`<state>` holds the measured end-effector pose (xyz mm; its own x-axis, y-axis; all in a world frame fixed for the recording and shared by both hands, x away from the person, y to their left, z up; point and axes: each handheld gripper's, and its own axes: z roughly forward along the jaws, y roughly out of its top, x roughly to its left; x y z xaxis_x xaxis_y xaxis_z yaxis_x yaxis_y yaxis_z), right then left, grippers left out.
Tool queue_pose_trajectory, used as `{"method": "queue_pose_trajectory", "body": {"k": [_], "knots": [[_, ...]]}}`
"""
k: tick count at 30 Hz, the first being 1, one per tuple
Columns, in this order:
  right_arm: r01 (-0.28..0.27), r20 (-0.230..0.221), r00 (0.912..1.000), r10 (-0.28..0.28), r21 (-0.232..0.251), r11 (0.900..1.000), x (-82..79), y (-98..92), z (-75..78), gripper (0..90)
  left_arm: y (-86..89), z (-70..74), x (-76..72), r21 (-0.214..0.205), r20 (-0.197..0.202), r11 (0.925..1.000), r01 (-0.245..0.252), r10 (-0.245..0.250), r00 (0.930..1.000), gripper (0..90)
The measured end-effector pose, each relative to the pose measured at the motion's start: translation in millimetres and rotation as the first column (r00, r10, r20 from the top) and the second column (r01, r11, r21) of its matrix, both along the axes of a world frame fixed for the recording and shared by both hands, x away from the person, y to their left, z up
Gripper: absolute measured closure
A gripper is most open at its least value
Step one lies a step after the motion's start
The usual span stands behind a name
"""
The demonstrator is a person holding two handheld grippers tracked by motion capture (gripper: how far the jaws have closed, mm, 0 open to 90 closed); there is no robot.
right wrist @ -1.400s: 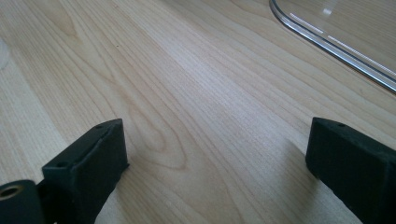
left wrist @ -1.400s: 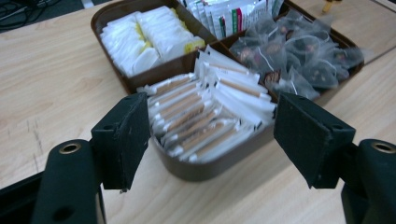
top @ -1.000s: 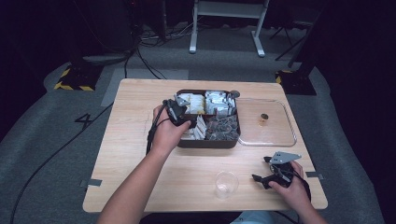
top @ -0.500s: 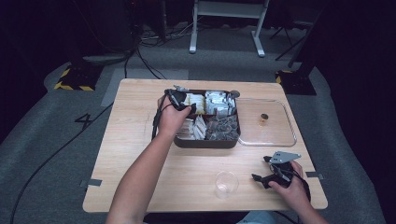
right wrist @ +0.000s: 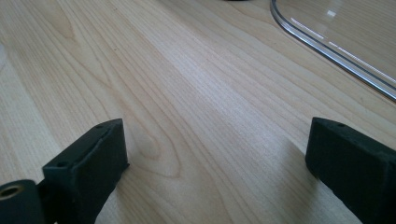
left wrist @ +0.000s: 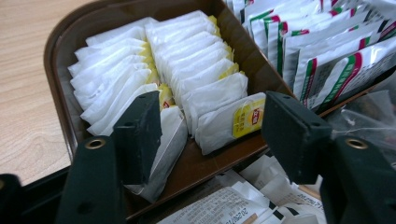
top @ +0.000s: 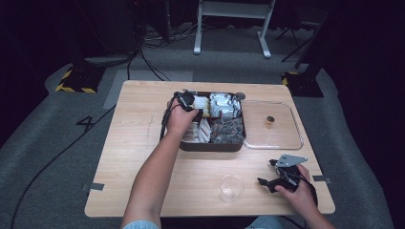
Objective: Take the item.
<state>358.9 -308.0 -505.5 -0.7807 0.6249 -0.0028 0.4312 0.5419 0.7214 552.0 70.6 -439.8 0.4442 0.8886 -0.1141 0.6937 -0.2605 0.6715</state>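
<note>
With jaws spread, the left gripper (left wrist: pixel 212 135) hangs over white paper tea bags (left wrist: pixel 187 79) at twelve o'clock in the dark brown compartmented plastic tray (top: pixel 210 145), seemingly poised to pinch one, while the right gripper (right wrist: pixel 215 168) rests agape on the pale wooden table (right wrist: pixel 187 84).

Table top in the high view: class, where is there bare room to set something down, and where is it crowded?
Bare wood lies left of the brown tray, and between tray and clear cup. Crowded: the tray's packed compartments under the left gripper, and the front right corner with the right gripper.
</note>
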Motion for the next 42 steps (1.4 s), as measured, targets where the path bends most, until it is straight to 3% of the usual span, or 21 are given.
{"method": "queue_pose_trajectory", "body": {"k": [3, 7, 13, 23, 29, 33, 42], "knots": [[0.000, 0.000, 1.0000, 0.000, 0.001, 1.0000, 0.0, 0.0, 0.0, 5.6, -3.4, -1.3, 4.6, -0.007, 0.002, 0.9999, 0.011, -0.011, 0.9999, 40.4], [0.002, -0.001, 1.0000, -0.002, 0.002, 1.0000, -0.1, 0.2, 0.0, 5.6, -9.1, -3.8, 10.1, 0.038, -0.043, 0.9987, 0.034, -0.033, 0.9985, 46.1], [0.002, 0.000, 1.0000, -0.002, 0.002, 1.0000, -0.1, 0.2, 0.0, 5.6, -17.8, -8.4, 16.9, 0.084, -0.057, 0.9946, 0.061, -0.057, 0.9968, 51.1], [0.002, -0.001, 1.0000, -0.002, 0.002, 1.0000, -0.1, 0.2, 0.0, 5.6, -21.7, -14.2, 21.1, 0.091, -0.091, 0.9931, 0.074, -0.066, 0.9937, 61.6], [0.002, -0.001, 1.0000, -0.002, 0.002, 1.0000, -0.1, 0.2, 0.0, 5.6, -22.4, -11.7, 19.4, 0.107, -0.095, 0.9899, 0.094, -0.084, 0.9919, 78.7], [0.002, -0.001, 1.0000, -0.002, 0.002, 1.0000, -0.1, 0.2, 0.0, 5.6, -21.4, -11.1, 18.7, 0.102, -0.136, 0.9878, 0.118, -0.104, 0.9853, 85.5], [0.002, 0.000, 1.0000, -0.002, 0.002, 1.0000, -0.1, 0.2, 0.0, 5.6, -17.7, -5.8, 18.2, 0.115, -0.108, 0.9854, 0.125, -0.113, 0.9877, 89.9]]}}
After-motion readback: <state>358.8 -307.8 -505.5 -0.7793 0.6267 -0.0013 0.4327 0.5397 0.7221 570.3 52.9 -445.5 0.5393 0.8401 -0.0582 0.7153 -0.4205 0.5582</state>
